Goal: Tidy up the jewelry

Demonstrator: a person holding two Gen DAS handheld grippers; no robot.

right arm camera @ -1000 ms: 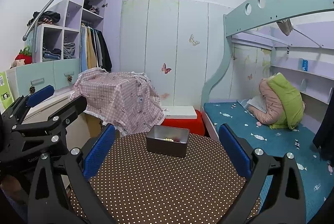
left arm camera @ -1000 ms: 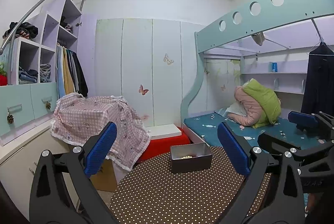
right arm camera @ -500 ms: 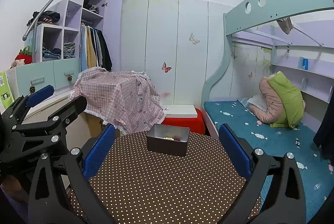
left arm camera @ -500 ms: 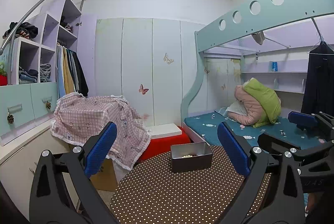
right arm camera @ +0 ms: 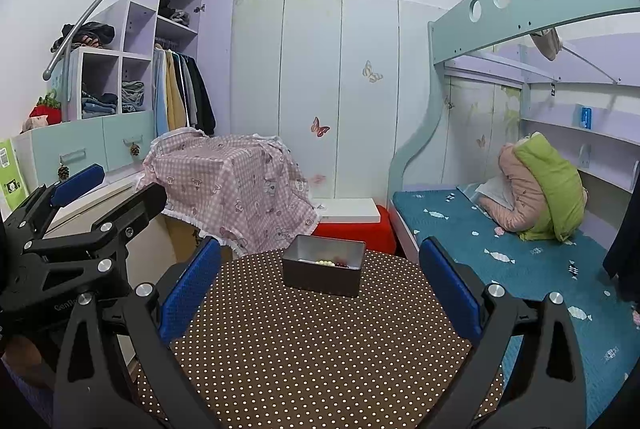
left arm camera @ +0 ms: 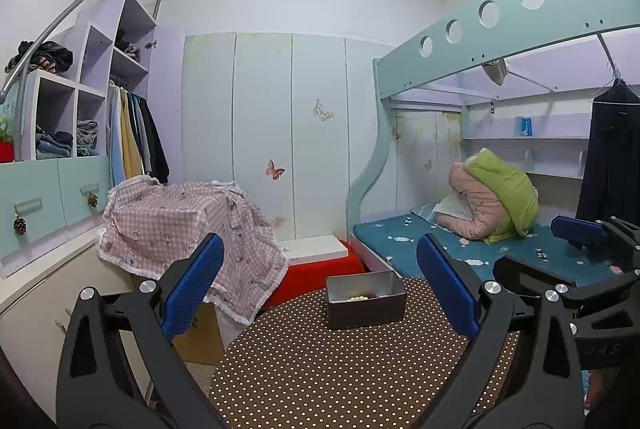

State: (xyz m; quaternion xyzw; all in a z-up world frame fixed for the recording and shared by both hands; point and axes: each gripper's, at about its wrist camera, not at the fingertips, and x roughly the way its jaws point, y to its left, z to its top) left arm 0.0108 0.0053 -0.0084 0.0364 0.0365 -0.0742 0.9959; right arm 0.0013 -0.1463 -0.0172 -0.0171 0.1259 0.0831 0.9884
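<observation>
A round table (right arm camera: 320, 349) with a brown polka-dot cover carries one grey metal box (right arm camera: 323, 271) holding beads.

The counter (right arm camera: 320, 349) wears a matt brown cloth dotted with pale spots, and on its far side sits a small tin (right arm camera: 323, 271) of dull brushed metal with smooth pale and dark red beads (right arm camera: 334, 263) inside. Each hand-held gripper, left (left arm camera: 320, 283) and right (right arm camera: 320, 283), has matt black plastic arms with shiny metal screws and ribbed blue rubbery pads (right arm camera: 190, 289). Far left, a soft pink checked cloth (right arm camera: 232, 185) with a frilled hem drapes over furniture, and the wardrobe doors (right arm camera: 312, 89) behind look smooth and faintly glossy.
</observation>
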